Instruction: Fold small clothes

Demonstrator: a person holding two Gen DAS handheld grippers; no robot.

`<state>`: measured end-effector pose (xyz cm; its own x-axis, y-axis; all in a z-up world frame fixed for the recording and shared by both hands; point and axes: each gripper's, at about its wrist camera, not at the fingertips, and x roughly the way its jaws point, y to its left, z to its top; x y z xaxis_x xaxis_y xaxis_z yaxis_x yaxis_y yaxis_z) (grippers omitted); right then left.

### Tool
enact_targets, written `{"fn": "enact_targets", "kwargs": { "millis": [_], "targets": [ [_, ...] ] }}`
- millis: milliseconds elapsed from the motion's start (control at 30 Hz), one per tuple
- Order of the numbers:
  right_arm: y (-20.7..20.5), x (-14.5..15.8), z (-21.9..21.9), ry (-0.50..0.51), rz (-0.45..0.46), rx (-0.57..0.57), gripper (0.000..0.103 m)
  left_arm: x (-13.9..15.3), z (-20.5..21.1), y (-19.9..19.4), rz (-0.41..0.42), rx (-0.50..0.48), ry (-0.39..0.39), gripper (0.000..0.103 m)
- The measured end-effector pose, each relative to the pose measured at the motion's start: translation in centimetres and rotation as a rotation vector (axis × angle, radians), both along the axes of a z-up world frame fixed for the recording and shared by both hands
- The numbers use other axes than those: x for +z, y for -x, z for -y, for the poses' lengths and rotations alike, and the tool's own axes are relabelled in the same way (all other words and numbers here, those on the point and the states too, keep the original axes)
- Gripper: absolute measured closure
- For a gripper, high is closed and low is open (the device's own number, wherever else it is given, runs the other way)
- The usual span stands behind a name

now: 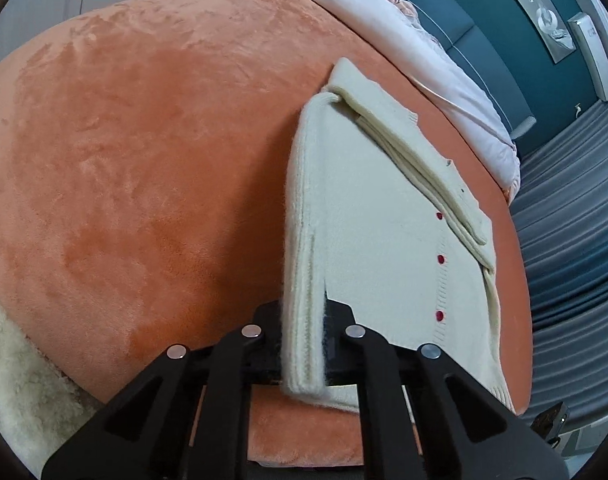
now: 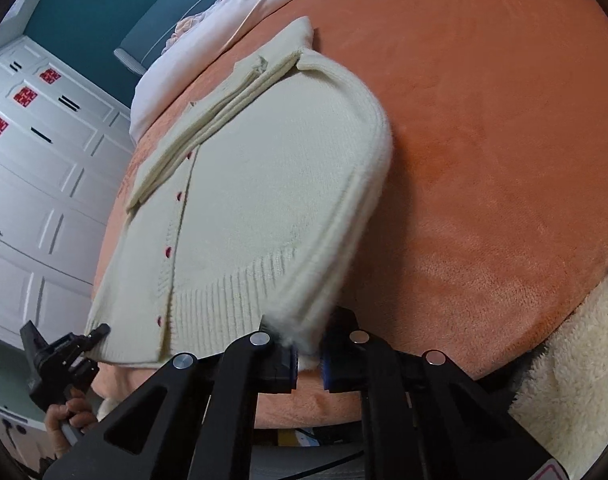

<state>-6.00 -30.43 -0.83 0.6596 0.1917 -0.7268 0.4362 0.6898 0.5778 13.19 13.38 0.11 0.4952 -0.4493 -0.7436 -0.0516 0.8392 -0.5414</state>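
Left wrist: left gripper [image 1: 304, 352] clamped on cardigan [image 1: 388, 216] hem, lying on orange blanket [image 1: 144, 140] | Right wrist: right gripper [image 2: 307, 354] clamped on lifted sleeve-side fold | Step: side fold | Next: carry fold over buttons [image 2: 169, 254], keeping both edges level.

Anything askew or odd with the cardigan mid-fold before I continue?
Nothing damaged. The cream knit cardigan with red buttons lies on the orange plush blanket, one sleeve folded across. The right gripper and left gripper each pinch a lifted edge; that raised side fold is simply unfinished.
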Motion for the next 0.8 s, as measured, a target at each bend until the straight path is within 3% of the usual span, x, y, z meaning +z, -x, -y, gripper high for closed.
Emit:
{"fn": "enact_targets", "kwargs": {
  "millis": [133,233,400,567,700,800],
  "targets": [
    [0.5,3.7,-0.2,0.055,0.085,0.034,0.095,1.6,-0.2,0.6,-0.004,-0.023,0.024,0.095],
    [1.4,5.3,-0.3,0.093,0.097,0.052,0.096,2.3,-0.2,1.8,-0.015,-0.032,0.023,0.095],
    [4.3,5.0,-0.6,0.134,0.017,0.117,0.096,2.1,-0.9,5.7,-0.065,-0.076,-0.017,0.095],
    [9.1,5.2,-3.7,0.205,-0.08,0.337,0.096,3.3,-2.7,10.6,-0.099,-0.154,-0.099,0.095],
    [13.9,7.7,-6.1,0.202,-0.096,0.503,0.096,5.6,-3.7,15.5,-0.118,-0.229,-0.157,0.095],
    [16.3,10.3,-6.8,0.201,-0.073,0.524,0.096,7.3,-4.3,18.0,-0.139,-0.235,-0.16,0.095]
  ]
}}
